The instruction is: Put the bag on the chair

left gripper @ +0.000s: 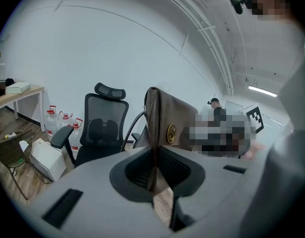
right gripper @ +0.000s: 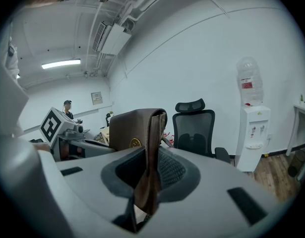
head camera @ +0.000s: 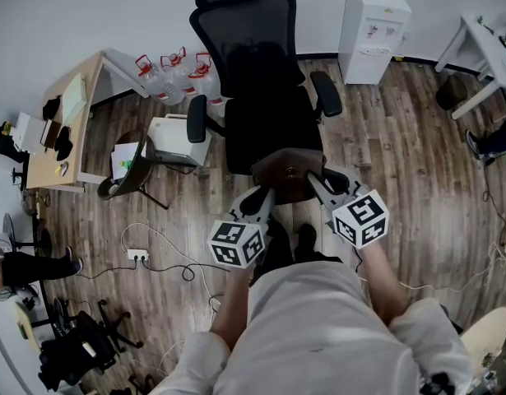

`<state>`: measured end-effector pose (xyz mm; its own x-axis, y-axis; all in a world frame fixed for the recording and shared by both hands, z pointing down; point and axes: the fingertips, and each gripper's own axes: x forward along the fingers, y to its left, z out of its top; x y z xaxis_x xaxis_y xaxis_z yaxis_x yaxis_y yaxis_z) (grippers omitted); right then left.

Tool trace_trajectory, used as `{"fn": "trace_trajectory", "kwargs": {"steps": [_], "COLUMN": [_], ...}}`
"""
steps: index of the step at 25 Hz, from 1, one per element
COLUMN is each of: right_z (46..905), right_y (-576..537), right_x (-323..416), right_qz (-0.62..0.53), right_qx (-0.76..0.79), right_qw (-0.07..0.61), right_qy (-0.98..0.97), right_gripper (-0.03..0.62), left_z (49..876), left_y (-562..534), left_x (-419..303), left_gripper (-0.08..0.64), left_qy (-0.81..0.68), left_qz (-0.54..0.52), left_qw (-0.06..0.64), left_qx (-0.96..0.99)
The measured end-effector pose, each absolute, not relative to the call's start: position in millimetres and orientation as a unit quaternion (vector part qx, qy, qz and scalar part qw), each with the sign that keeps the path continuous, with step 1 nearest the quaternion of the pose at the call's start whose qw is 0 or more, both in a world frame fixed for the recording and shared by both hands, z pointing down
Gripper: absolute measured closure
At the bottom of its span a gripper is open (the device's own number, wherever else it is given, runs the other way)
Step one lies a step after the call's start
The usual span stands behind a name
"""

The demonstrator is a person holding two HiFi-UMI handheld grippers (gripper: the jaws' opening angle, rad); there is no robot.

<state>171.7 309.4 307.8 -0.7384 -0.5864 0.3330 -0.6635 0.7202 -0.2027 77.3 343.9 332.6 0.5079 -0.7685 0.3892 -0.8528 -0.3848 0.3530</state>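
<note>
I hold a brown leather bag (head camera: 287, 174) with a round gold emblem between both grippers, just in front of the seat of a black mesh office chair (head camera: 265, 113). My left gripper (head camera: 267, 194) is shut on the bag's left edge; in the left gripper view that edge (left gripper: 162, 120) stands upright between the jaws of the left gripper (left gripper: 154, 170), with the chair (left gripper: 102, 128) behind. My right gripper (head camera: 315, 181) grips the right edge. In the right gripper view the bag (right gripper: 135, 128) is pinched in the right gripper (right gripper: 148, 180), the chair (right gripper: 194, 130) beyond.
A water dispenser (head camera: 372, 27) stands right of the chair, water jugs (head camera: 174, 72) and a white box (head camera: 178, 138) to its left. A wooden desk (head camera: 67, 122) and a small dark chair (head camera: 125, 175) are farther left. Cables and a power strip (head camera: 137, 256) lie on the floor.
</note>
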Motion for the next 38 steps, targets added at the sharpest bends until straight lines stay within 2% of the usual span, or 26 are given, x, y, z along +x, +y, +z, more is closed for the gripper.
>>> {"fn": "trace_trajectory", "kwargs": {"steps": [38], "right_z": [305.2], "right_y": [159.9], "right_x": [44.9], "right_qz": [0.176], "right_qx": [0.387], "right_qw": [0.14], "right_qy": [-0.894], "right_gripper": [0.518], "left_z": [332.2], "left_y": [188.2], "left_x": [-50.1], "left_gripper": [0.526], "left_qy": [-0.439], "left_qz": [0.081], "left_qw": [0.268], "left_qx": [0.854]}}
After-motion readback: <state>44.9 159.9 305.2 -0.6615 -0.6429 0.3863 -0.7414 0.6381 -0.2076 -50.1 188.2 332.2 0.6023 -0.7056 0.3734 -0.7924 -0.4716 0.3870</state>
